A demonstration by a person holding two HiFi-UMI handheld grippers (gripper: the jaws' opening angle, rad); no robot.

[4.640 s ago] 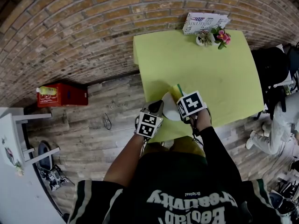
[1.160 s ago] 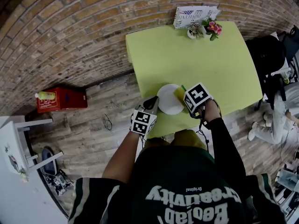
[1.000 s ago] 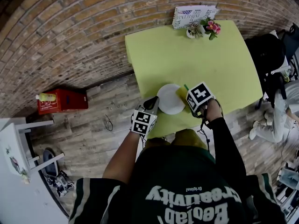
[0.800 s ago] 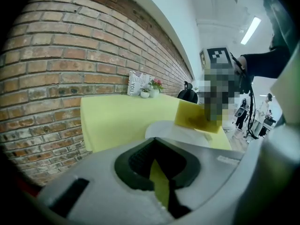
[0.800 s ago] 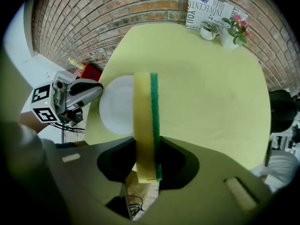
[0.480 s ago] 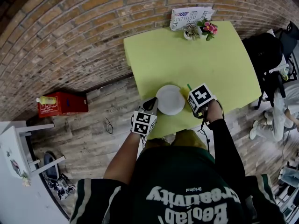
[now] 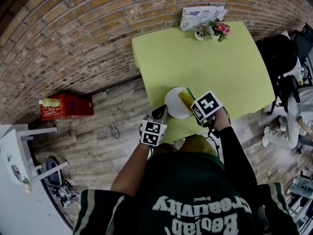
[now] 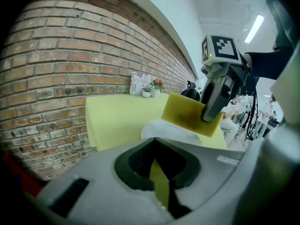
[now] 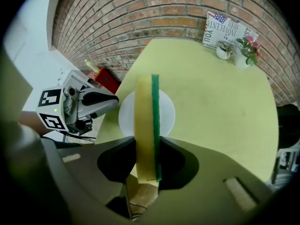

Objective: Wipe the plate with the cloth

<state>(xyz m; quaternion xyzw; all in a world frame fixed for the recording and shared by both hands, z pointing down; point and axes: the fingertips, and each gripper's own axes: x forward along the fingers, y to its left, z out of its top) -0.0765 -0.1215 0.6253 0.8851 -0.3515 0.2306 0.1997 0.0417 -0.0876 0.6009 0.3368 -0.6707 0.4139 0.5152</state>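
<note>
A round white plate point(image 7: 172, 105) lies near the front edge of the yellow-green table point(image 7: 210, 58). My left gripper point(image 7: 161, 113) reaches its left rim and its jaws look shut on that rim; the plate point(image 8: 171, 131) shows just past them. My right gripper point(image 7: 192, 103) is shut on the cloth point(image 7: 185, 97), a yellow sponge pad with a green side, held on edge over the plate's right part. In the right gripper view the cloth point(image 9: 146, 121) stands upright between the jaws, covering the middle of the plate point(image 9: 168, 110). The left gripper view shows the cloth point(image 8: 187, 115) above the plate.
At the table's far edge stand a printed card point(image 7: 200, 17), a small white cup point(image 7: 199, 35) and a pot of pink flowers point(image 7: 221, 28). A red box point(image 7: 66, 106) sits on the wooden floor by the brick wall. A seated person point(image 7: 293, 126) is at right.
The right gripper has moved left, bringing the cloth from the plate's right edge onto the plate. The plate, tilted up 4.6 s ago, lies flat. The left gripper stays at the rim.
</note>
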